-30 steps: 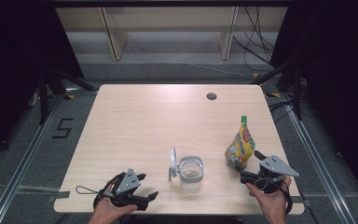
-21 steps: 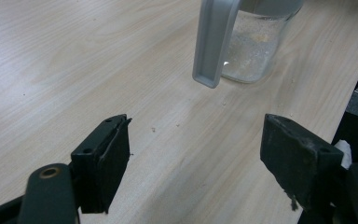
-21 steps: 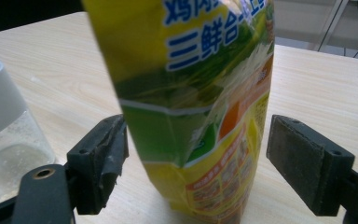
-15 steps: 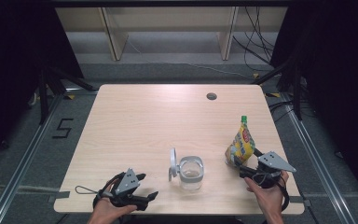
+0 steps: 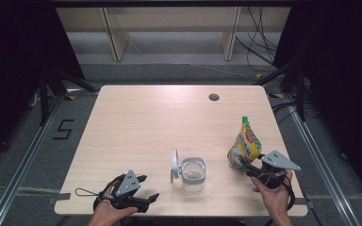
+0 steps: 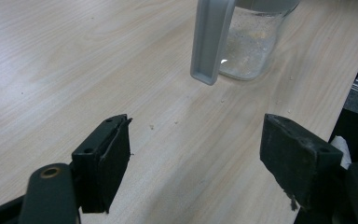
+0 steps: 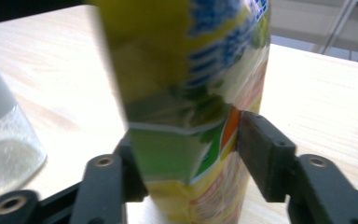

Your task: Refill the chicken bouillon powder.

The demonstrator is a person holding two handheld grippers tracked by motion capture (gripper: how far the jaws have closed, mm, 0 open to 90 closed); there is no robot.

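The right claw (image 7: pixel 186 154) has just been closing and pinches the bag (image 7: pixel 186 84) low, keeping it upright beside the open jar (image 5: pixel 193 173); the left claw (image 6: pixel 196 163) rests spread on the desk (image 5: pixel 146 122).

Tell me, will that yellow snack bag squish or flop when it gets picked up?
Probably it squishes: the yellow snack bag is thin creased foil, already denting between the right gripper jaws. It looks puffy, so likely light. Tall and narrow, it may flop sideways.

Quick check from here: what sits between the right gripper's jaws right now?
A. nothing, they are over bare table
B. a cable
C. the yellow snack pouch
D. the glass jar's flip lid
C: in the right gripper view the right gripper has its jaws, which have just been closing, pressed on both sides of the yellow snack pouch.
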